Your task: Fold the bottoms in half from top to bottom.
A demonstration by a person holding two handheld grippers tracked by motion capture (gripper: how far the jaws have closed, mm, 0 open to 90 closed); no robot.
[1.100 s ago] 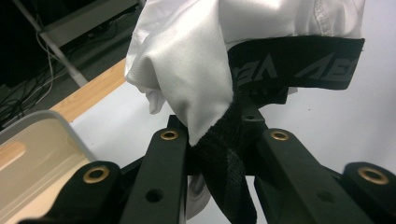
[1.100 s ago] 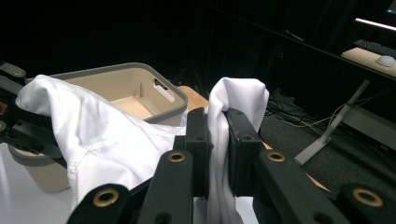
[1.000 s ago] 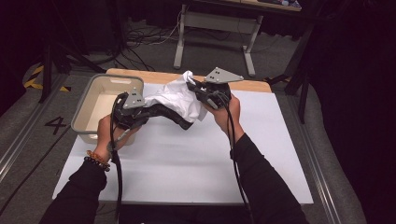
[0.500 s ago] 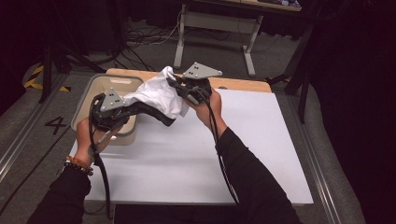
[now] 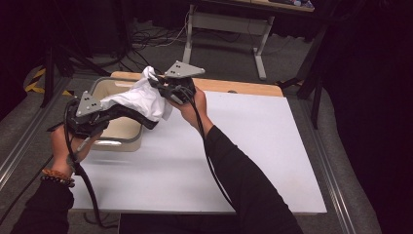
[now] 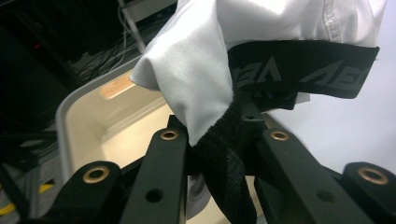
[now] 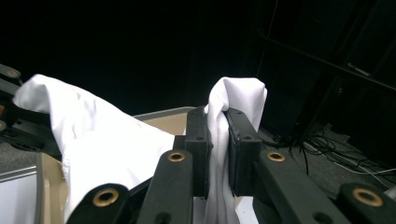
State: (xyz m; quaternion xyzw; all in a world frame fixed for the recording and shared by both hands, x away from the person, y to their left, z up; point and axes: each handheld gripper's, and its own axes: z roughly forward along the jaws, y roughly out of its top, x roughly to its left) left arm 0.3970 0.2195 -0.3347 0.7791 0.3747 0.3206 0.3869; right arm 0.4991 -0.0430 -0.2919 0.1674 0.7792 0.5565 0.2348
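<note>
- The garment (image 5: 139,99), white cloth with a black elastic band, hangs in the air between the two grippers, above the right edge of the bin (image 5: 104,85) and the near corner of the table.
- In the left gripper view the white cloth (image 6: 196,70) drapes down over the jaws, and the black band (image 6: 303,70), printed with grey letters, runs across the top right.
- The left gripper (image 5: 146,117) is clamped on the garment: its jaws pinch a black fold with a bit of white cloth beside it.
- The right gripper (image 5: 155,83) is clamped on a white fold; in the right gripper view the cloth (image 7: 219,135) stands pressed between the pads and pokes out above them.
- The left gripper sits lower and nearer the person, the right one higher and farther off, so the garment slopes between them.
- The bin is cream inside with a grey rim, and it stands at the far left corner of the table.
- The white table (image 5: 253,146) has a wooden strip (image 5: 234,87) along its far edge.
- A bracelet (image 5: 54,176) circles the left wrist; both sleeves are dark.
- Cables (image 5: 156,39) lie on the floor beyond the table.
</note>
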